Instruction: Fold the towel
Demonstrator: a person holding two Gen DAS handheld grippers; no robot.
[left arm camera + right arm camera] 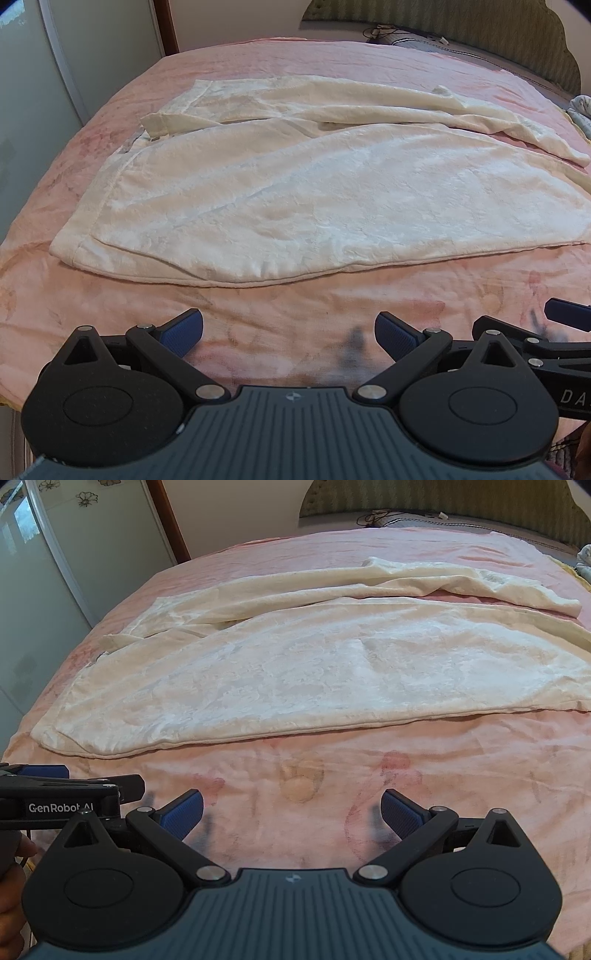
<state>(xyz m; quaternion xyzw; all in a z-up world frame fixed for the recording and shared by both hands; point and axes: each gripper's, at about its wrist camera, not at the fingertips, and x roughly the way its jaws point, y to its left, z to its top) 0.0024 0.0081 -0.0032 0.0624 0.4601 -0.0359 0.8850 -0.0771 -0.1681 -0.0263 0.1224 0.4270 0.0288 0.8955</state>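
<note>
A large cream-white towel (314, 199) lies spread on the pink bed, roughly doubled over, with a rumpled band along its far side. The same towel (295, 672) fills the middle of the right wrist view. My left gripper (289, 334) hovers over the bedspread just short of the towel's near edge, open and holding nothing. My right gripper (291, 812) sits beside it to the right, also open and empty. Each gripper shows at the edge of the other's view: the right gripper's finger (565, 314) and the left gripper's body (62, 797).
The pink bedspread (295, 306) covers the whole bed. A padded headboard (480, 29) with cables and a dark pillow stands at the far end. A pale wardrobe door (55, 572) is at the left. Crumpled cloth (581, 110) lies at the right edge. A hand (11, 886) shows bottom left.
</note>
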